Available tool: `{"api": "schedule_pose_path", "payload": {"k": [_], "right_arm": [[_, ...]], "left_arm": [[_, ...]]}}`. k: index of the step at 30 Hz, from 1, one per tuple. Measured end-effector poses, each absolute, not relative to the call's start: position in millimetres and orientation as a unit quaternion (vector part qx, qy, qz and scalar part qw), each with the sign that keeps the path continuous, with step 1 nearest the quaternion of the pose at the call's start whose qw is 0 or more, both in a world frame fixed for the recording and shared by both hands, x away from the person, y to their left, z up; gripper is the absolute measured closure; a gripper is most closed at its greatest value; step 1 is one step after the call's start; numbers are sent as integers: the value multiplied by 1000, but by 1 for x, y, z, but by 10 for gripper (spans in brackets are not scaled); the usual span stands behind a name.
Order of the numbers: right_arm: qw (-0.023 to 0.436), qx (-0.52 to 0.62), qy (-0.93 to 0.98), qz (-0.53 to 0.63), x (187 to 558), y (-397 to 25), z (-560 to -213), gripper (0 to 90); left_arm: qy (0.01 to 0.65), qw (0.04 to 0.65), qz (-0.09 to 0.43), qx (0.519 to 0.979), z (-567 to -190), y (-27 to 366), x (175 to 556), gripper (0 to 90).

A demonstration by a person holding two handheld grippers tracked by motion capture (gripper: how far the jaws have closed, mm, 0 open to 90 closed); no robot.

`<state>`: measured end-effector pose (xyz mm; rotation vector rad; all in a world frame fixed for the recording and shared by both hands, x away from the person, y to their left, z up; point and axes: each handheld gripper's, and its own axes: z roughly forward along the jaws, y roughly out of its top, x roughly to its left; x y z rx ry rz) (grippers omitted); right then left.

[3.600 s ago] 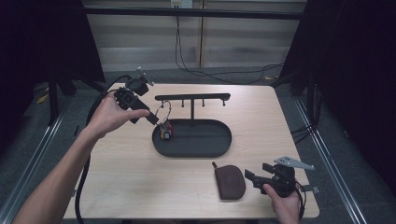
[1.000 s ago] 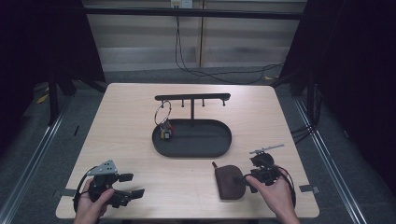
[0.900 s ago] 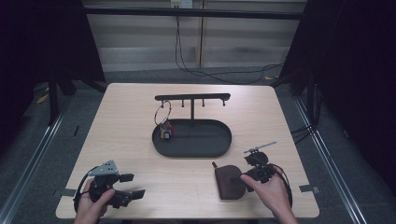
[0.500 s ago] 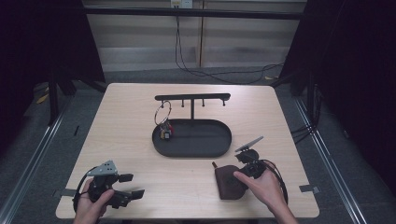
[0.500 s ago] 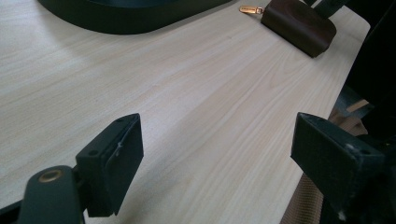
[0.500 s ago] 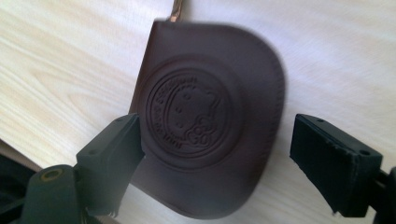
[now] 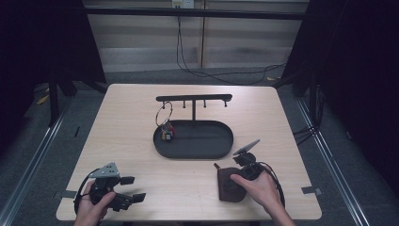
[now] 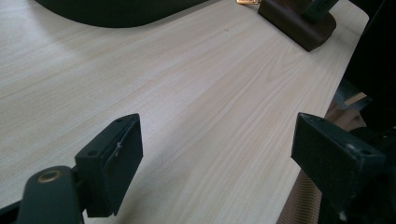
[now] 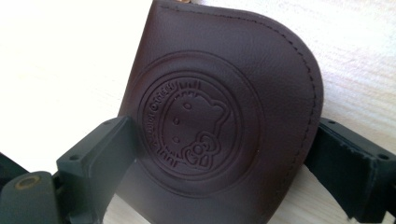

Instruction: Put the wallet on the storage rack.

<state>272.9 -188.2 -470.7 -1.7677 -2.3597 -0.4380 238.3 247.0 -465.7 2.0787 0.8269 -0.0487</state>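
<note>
A brown leather pouch with an embossed round emblem lies flat near the table's front right. My right gripper is down over it, open, one jaw at each side edge of the pouch. In the right gripper view the jaws stand close against the pouch's edges; whether they press it I cannot tell. My left gripper rests open at the front left corner with nothing but bare wood between its jaws.
A black oval tray with a T-shaped hanging rack stands mid-table. A metal ring with keys hangs from the rack's left peg. In the left gripper view the pouch and tray lie farther off.
The left hand has come back from the rack to the front left corner. The right gripper has slid left and forward onto the pouch, now straddling it.
</note>
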Motion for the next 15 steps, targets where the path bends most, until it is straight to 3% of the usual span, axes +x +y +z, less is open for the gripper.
{"api": "schedule_pose_path", "payload": {"k": [12, 15], "right_arm": [[79, -591, -786, -164, 270, -192, -472, 110], [83, -598, -778, -173, 271, -196, -471, 165]], "left_arm": [[340, 444, -23, 829, -466, 250, 239, 166], [337, 443, -22, 830, -464, 250, 238, 166]]}}
